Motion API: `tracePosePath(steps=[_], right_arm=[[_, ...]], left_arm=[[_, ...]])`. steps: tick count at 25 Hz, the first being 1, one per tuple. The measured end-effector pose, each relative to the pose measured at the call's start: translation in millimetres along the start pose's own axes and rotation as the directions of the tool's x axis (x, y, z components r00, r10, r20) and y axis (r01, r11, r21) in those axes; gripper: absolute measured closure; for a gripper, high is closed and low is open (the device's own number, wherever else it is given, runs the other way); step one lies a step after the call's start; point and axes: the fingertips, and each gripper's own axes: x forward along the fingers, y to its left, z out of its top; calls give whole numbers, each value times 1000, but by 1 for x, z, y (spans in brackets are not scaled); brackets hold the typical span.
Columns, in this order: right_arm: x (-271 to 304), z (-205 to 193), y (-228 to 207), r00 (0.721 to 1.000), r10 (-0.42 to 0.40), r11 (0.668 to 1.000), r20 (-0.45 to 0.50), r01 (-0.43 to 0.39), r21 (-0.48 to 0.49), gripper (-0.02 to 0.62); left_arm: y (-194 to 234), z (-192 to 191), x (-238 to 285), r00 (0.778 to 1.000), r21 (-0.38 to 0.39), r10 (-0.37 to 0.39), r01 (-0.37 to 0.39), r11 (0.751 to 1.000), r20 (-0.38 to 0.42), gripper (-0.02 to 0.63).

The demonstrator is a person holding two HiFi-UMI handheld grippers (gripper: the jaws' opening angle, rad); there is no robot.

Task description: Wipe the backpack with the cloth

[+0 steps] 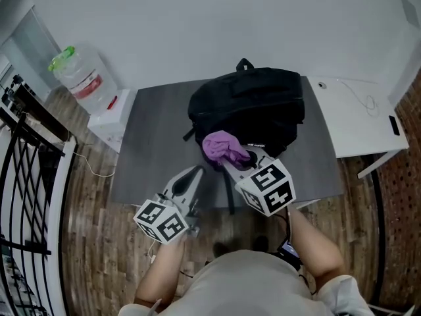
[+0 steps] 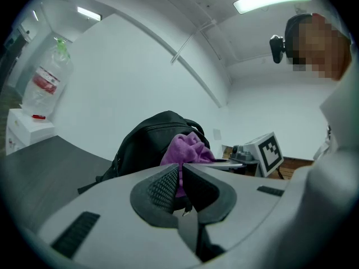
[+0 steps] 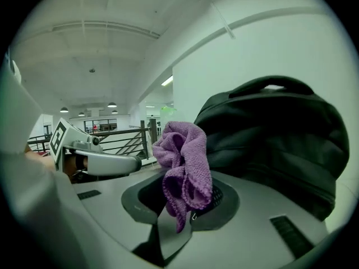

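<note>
Clamping a crumpled purple cloth (image 3: 183, 164), the right gripper (image 3: 180, 200) sits beside a bulging black backpack (image 1: 253, 107) on a grey table (image 1: 151, 143); the left gripper (image 2: 181, 175) is closed and empty.

A dark grey table (image 1: 148, 157) is standing on a wood-plank floor (image 1: 89, 242) in front of a white wall (image 1: 197, 18). To its left, a clear water jug (image 1: 82, 78) with a green cap is sitting on a low white stand (image 1: 110, 120). To its right, a white desk (image 1: 355, 133) is carrying a thin white cable (image 1: 360, 96) and what is possibly a dark phone (image 1: 393, 125). A black metal railing (image 1: 29, 170) is running along the far left.
</note>
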Motion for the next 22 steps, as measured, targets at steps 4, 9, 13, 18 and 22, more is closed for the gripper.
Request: tracePosePath(steps=[4, 9, 13, 18, 22], right_arm=[[20, -23, -7, 998, 0, 999, -63, 2, 39, 495], [18, -32, -24, 997, -35, 997, -75, 40, 68, 497], [16, -33, -28, 995, -55, 997, -81, 59, 54, 495], [9, -37, -37, 993, -77, 995, -84, 82, 58, 497], [4, -41, -49, 990, -107, 991, -93, 114, 70, 496]], left_arm=[[2, -3, -2, 1000, -9, 4, -4, 1000, -10, 586], [0, -7, 2, 1000, -5, -8, 8, 1000, -19, 586], [-5, -8, 8, 999, -5, -22, 22, 1000, -27, 586], [-9, -9, 13, 999, -7, -28, 28, 1000, -33, 586], [-12, -10, 17, 998, -5, -41, 41, 999, -40, 586]])
